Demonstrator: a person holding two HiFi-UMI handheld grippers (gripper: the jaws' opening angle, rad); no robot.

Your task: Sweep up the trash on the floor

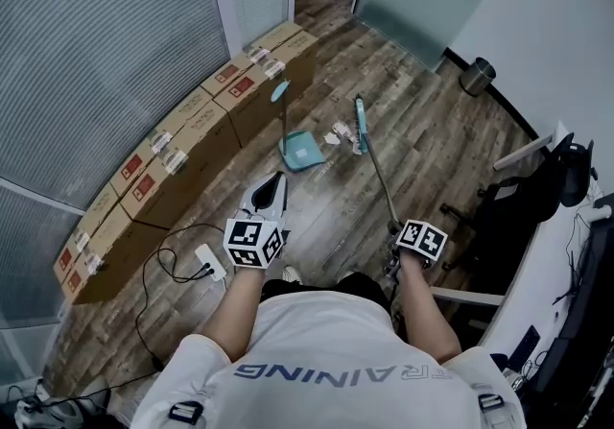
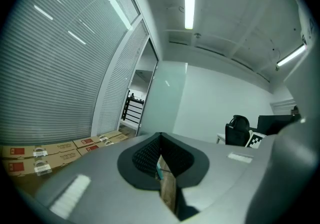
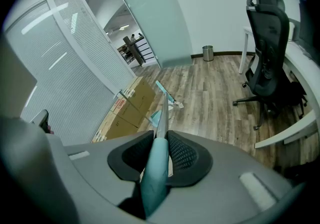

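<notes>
Trash [image 1: 336, 136], a small cluster of pale scraps, lies on the wood floor [image 1: 422, 168] between a teal dustpan [image 1: 302, 151] and the broom head [image 1: 362, 122], just beside both; the right gripper [image 3: 161, 140] has its jaws clamped on the teal broom handle [image 3: 154, 173], whose pole runs down to the head; the left gripper [image 2: 160, 155] points out almost level with its jaws pressed together and nothing gripped between them.

The main hazard, judged from this layout, is the dustpan; it stands on its own with no gripper on its upright handle, so a firm stroke from the broom could shove or tip it and spill scraps back across the floor; a stroke angled wide could instead send paper past the pan toward the cardboard boxes [image 1: 192, 139] lined along the glass wall, where it would be hard to reach; a power strip [image 1: 209, 262] and its loose cable lie near the person's feet and could snag a step.

Of the containers, the dustpan shows a plain teal face with nothing visibly in it, though it is small in view; the boxes are closed, their contents unseen; a round metal bin [image 1: 477, 75] stands well apart by the far wall, its inside not visible.
</notes>
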